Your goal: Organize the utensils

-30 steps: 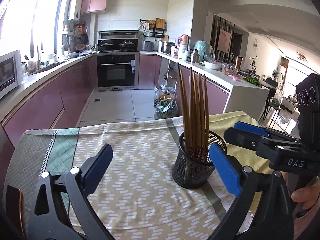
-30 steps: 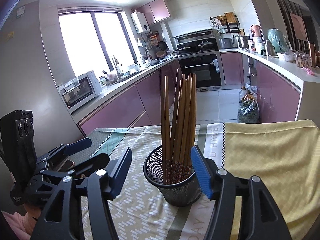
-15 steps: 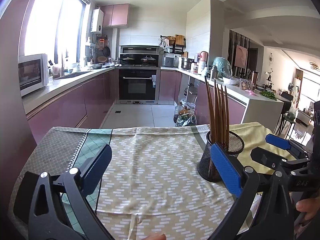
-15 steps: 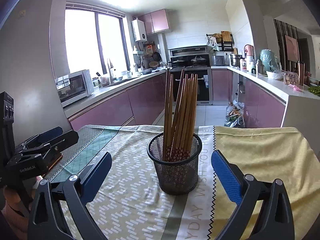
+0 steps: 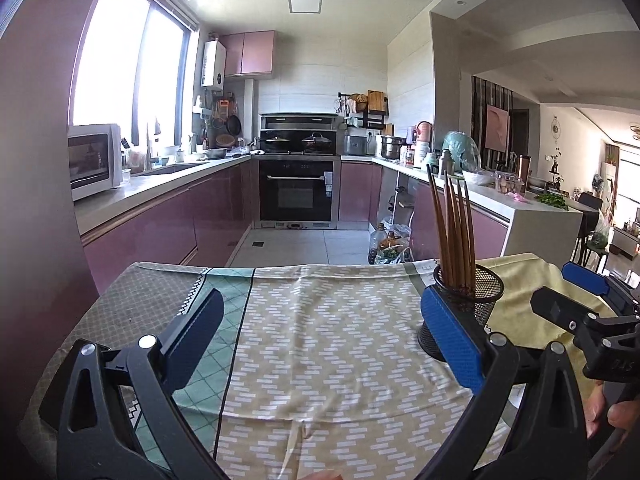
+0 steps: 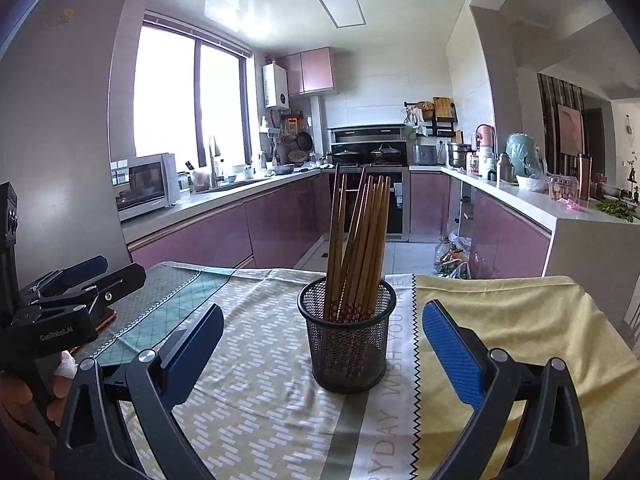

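A black mesh cup (image 6: 347,340) stands on the table cloth and holds several brown chopsticks (image 6: 360,240) upright. In the left wrist view the cup (image 5: 476,300) sits at the right, behind my right finger. My right gripper (image 6: 320,340) is open and empty, with the cup just beyond its fingertips. My left gripper (image 5: 320,336) is open and empty over bare cloth, left of the cup. Each gripper shows in the other's view: the right one (image 5: 580,312) and the left one (image 6: 76,284).
The table is covered by a patterned cloth (image 5: 320,340) with a yellow part (image 6: 520,320) at the right. Beyond the far table edge lie the kitchen floor, purple cabinets (image 5: 180,224) and an oven (image 5: 296,196).
Both grippers have pulled back from the cup and tilted upward. The cup has shifted right in the left view and sits further off in the right view.
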`<state>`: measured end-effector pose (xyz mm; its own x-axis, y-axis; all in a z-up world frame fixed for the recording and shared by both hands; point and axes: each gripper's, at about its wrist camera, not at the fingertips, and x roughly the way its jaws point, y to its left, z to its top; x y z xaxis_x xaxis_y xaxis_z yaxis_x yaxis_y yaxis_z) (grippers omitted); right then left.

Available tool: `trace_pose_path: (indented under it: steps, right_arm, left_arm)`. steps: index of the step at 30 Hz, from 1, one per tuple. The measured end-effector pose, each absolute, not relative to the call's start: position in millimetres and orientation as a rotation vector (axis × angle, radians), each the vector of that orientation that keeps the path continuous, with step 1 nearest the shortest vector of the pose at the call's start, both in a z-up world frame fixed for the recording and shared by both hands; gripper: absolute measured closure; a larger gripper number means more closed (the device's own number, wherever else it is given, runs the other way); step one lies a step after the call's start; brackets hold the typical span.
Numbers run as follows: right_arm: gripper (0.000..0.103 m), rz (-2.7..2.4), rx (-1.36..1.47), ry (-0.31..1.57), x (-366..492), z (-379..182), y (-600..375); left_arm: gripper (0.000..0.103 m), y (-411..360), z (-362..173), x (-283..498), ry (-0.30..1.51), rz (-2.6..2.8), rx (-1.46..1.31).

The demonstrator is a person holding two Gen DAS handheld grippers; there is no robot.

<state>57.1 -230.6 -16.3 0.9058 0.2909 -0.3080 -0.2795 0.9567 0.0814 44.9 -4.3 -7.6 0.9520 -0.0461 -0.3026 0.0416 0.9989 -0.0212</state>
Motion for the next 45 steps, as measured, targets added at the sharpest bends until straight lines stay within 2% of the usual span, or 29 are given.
trace_pose_path:
  steps: [19, 45]
  right_arm:
    - [0.007, 0.271, 0.005, 0.238, 43, -15, -223]
    - [0.007, 0.242, 0.012, 0.228, 43, -16, -226]
  left_arm:
    - [0.006, -6, -8, 28, 0.225, -0.015, -0.008]
    - [0.006, -9, -12, 30, 0.224, -0.005, 0.001]
